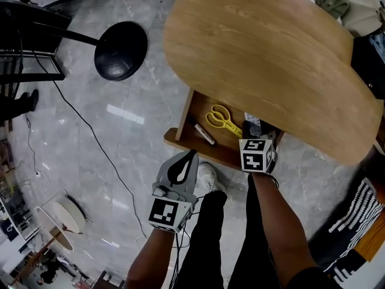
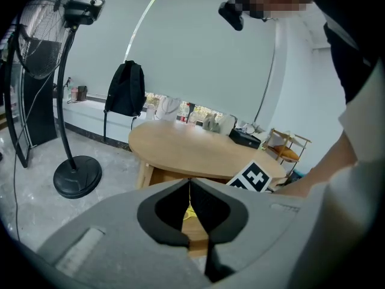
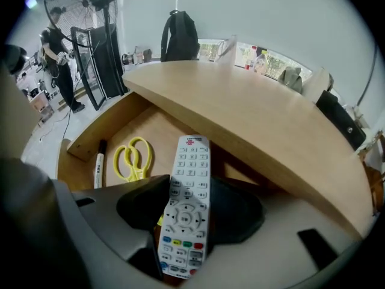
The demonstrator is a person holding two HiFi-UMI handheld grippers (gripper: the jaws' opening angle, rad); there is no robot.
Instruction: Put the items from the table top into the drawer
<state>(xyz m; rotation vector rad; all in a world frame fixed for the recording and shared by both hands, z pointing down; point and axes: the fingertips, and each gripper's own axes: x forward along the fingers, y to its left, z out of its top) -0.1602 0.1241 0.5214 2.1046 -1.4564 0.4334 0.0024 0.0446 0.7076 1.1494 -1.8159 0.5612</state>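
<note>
The right gripper (image 3: 191,184) is clamped on a white remote control (image 3: 187,209), its dark pads pressing on the two long sides of the remote's lower half while the upper half sticks out past the jaws. In the head view this gripper sits at lower centre right of the frame, at the front edge of the open wooden drawer (image 1: 183,116), with the remote over the drawer's right part, under the rim of the round wooden table (image 1: 258,53). Yellow scissors (image 1: 222,120) lie in the middle of the drawer floor and a marker pen (image 1: 204,133) lies to their lower left, near the front wall. The left gripper (image 1: 189,160) hangs lower left of the drawer, apart from it, jaws closed tip to tip with nothing between them. A black fan base (image 1: 120,50) stands on the grey floor at upper left
</note>
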